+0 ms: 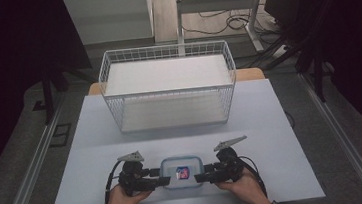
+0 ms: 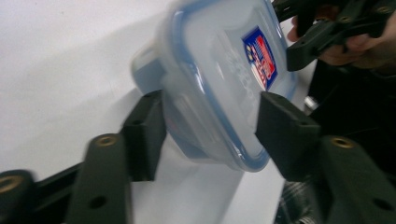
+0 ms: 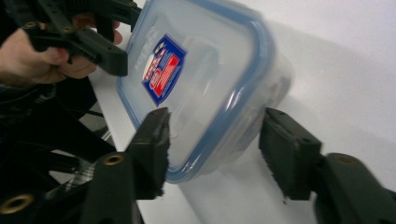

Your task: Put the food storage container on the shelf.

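Observation:
A clear plastic container point(image 1: 181, 172) with a blue-rimmed lid and a red and blue sticker lies near the table's front edge between both grippers. My left gripper point(image 1: 165, 178) reaches its left end. In the left gripper view both pads press the container point(image 2: 219, 79) near one corner, so the left gripper point(image 2: 210, 133) is shut on it. My right gripper point(image 1: 197, 176) reaches the right end. In the right gripper view the container point(image 3: 205, 84) sits between the jaws of the right gripper point(image 3: 212, 144): one pad touches the lid rim, and a gap remains at the other.
A white wire basket point(image 1: 167, 85) stands at the back middle of the pale table point(image 1: 273, 138), holding nothing. Bare table lies between it and the container. Dark floor, rails and cables surround the table.

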A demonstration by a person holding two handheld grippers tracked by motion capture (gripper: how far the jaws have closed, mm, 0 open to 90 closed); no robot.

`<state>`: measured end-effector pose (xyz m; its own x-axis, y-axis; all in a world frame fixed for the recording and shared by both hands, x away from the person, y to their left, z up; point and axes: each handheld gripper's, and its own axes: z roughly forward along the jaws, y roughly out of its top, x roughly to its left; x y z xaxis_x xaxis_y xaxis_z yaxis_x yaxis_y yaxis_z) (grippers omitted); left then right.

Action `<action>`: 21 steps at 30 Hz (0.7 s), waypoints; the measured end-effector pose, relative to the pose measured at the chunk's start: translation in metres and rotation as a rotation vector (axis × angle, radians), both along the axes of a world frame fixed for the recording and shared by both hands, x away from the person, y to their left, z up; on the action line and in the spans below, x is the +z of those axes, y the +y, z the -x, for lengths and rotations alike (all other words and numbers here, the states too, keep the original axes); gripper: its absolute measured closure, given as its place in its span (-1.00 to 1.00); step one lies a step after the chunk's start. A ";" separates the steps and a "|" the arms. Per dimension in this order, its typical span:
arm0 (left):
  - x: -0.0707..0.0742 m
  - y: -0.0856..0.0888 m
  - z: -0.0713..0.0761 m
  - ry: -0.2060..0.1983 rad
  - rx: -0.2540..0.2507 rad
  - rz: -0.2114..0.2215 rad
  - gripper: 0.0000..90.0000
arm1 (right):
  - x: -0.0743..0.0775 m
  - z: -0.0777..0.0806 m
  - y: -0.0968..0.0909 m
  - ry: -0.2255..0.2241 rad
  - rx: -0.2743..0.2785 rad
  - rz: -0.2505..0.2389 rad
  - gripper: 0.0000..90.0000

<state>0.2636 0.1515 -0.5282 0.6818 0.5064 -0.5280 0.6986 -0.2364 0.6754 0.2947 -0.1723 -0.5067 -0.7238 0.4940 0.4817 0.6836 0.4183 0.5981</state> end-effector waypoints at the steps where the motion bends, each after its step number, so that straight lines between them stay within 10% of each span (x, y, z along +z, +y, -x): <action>1: -0.001 0.003 0.001 0.002 -0.002 0.020 0.08 | 0.001 0.000 -0.001 -0.003 0.009 0.000 0.07; 8: -0.003 0.008 0.001 0.011 0.005 0.068 0.22 | 0.000 -0.004 -0.007 0.062 -0.002 -0.058 0.23; 21: 0.011 0.015 -0.005 -0.024 0.043 0.117 0.26 | 0.015 -0.011 -0.010 -0.009 -0.030 -0.167 0.31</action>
